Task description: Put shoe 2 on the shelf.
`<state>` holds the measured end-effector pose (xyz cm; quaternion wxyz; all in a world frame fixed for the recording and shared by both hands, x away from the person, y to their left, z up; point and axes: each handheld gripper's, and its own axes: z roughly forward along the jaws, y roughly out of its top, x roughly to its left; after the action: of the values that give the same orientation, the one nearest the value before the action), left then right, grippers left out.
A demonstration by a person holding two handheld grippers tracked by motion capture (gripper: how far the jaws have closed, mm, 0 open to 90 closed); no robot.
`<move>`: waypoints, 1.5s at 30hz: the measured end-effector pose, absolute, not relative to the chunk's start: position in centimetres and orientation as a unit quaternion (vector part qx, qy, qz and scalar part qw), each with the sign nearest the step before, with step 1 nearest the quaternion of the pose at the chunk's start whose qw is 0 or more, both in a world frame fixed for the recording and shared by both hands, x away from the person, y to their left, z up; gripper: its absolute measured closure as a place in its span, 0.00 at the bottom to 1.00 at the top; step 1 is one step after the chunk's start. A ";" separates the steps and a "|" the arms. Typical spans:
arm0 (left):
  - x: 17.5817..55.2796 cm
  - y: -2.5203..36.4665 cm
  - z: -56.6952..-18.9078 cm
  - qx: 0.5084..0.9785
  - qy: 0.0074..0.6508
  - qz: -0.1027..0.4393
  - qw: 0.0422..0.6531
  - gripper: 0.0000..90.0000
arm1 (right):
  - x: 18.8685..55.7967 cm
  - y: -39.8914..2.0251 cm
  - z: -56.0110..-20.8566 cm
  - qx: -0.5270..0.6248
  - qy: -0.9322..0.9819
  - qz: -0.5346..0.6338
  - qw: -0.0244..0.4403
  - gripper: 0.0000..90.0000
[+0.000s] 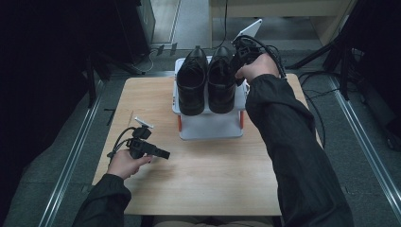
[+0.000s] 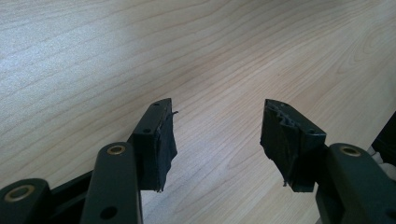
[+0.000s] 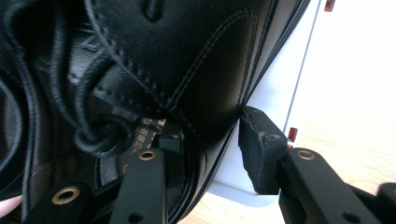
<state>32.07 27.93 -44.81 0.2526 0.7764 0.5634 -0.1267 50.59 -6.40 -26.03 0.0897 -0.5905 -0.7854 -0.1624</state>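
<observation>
Two black leather lace-up shoes stand side by side on a small white rack (image 1: 210, 127) at the back of the wooden table (image 1: 213, 184): the left shoe (image 1: 191, 82) and the right shoe (image 1: 221, 80). My right gripper (image 1: 242, 49) is at the right shoe's far right side. In the right gripper view its jaws straddle the side wall of the shoe (image 3: 187, 70), one jaw inside by the laces and one outside. The outer pad (image 3: 254, 149) stands just off the leather, so the right gripper (image 3: 212, 130) is open. My left gripper (image 1: 163, 153) rests low over the table at front left. It is open with nothing between its fingers (image 2: 217, 135).
The rack has orange feet and a lower white shelf sticking out toward me. Bare wood (image 2: 140, 56) lies ahead of the left gripper. Metal floor rails (image 1: 71, 156) run along both sides of the table, and cables (image 1: 321, 90) lie on the floor at right.
</observation>
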 end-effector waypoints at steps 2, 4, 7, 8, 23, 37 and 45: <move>32.1 27.9 -44.8 0.776 0.564 -0.126 0.253 0.49 | 50.6 -6.6 -25.6 -0.589 -0.785 -0.169 0.093 0.71; 32.1 27.9 -44.8 0.777 0.564 -0.124 0.252 0.49 | 50.5 -6.8 -25.1 -0.586 -0.786 -0.175 0.091 0.71; 32.1 27.9 -44.8 0.778 0.563 -0.123 0.250 0.49 | 50.3 -7.2 -24.1 -0.579 -0.789 -0.181 0.095 0.71; 32.1 27.9 -44.9 0.778 0.564 -0.122 0.250 0.49 | 50.2 -7.4 -23.8 -0.578 -0.790 -0.182 0.095 0.71; 32.1 28.0 -44.7 0.777 0.567 -0.114 0.247 0.49 | 48.3 -11.8 -23.0 -0.562 -0.795 -0.209 0.095 0.70; 32.1 28.0 -44.8 0.778 0.568 -0.111 0.244 0.48 | 46.1 -15.2 -26.7 -0.554 -0.792 -0.227 0.119 0.67; 32.1 27.9 -44.8 0.780 0.565 -0.109 0.246 0.48 | 44.8 -16.0 -29.3 -0.547 -0.793 -0.231 0.133 0.65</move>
<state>32.06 27.92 -44.75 0.2457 0.7798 0.5654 -0.1091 44.83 -15.96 -29.33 0.1329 -0.5471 -0.7935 -0.2311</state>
